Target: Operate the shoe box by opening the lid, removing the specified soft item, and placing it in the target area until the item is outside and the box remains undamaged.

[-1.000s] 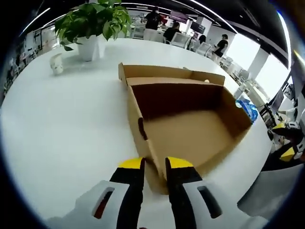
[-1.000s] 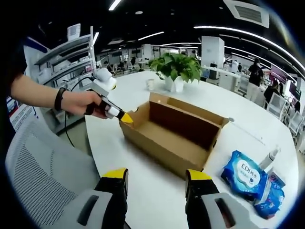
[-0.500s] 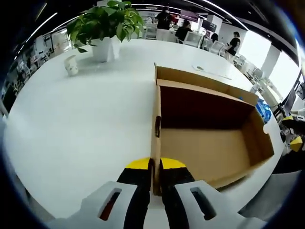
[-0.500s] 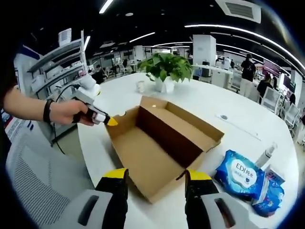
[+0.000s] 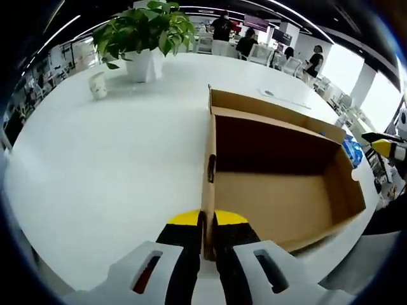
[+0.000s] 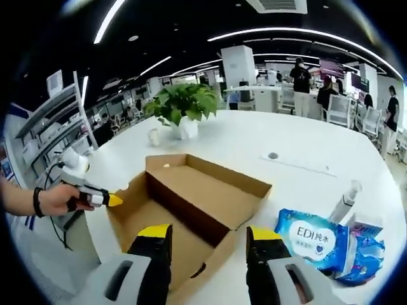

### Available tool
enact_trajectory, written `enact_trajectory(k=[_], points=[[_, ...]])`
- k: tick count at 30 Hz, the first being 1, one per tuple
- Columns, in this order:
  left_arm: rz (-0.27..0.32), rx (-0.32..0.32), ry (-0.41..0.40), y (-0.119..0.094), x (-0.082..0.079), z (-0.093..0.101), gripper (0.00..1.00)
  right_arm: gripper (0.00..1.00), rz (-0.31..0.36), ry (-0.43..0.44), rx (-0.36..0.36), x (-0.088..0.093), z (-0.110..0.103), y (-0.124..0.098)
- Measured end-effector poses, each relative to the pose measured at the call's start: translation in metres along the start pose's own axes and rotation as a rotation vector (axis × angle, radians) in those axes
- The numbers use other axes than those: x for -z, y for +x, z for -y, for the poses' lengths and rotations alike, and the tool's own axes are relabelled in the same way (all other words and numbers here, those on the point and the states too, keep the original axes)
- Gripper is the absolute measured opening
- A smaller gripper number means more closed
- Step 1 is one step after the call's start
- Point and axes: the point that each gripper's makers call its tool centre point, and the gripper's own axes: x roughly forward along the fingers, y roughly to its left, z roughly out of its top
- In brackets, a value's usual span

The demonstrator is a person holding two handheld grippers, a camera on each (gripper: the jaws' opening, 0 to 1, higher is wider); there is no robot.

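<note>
cardboard is what the left gripper [image 5: 208, 219] pinches: its jaws are pressed together on the short end wall of the open shoe box [image 5: 280, 190], whose long axis runs straight away from that gripper across the white table [image 5: 108, 159]. the right gripper [image 6: 206, 238] hovers with jaws spread wide over the box's opposite end, looking down into a floor that appears bare, so i cannot tell where the soft item is. the only soft-looking thing is the blue wipes pack [image 6: 315, 241], outside the box just beside its far long wall and nearer the right gripper.
</note>
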Motion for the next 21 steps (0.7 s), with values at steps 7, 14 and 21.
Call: enact_trajectory(k=[7, 14, 21], points=[[0.001, -0.005, -0.005, 0.000, 0.001, 0.000, 0.04, 0.43, -0.002, 0.057, 0.035, -0.008, 0.027, 0.019], [0.000, -0.005, -0.002, -0.001, 0.001, 0.000, 0.04, 0.42, -0.014, 0.111, 0.051, -0.013, 0.048, 0.043], [-0.001, -0.006, -0.011, -0.002, 0.001, 0.001, 0.04, 0.41, -0.040, 0.137, 0.065, -0.015, 0.066, 0.070]])
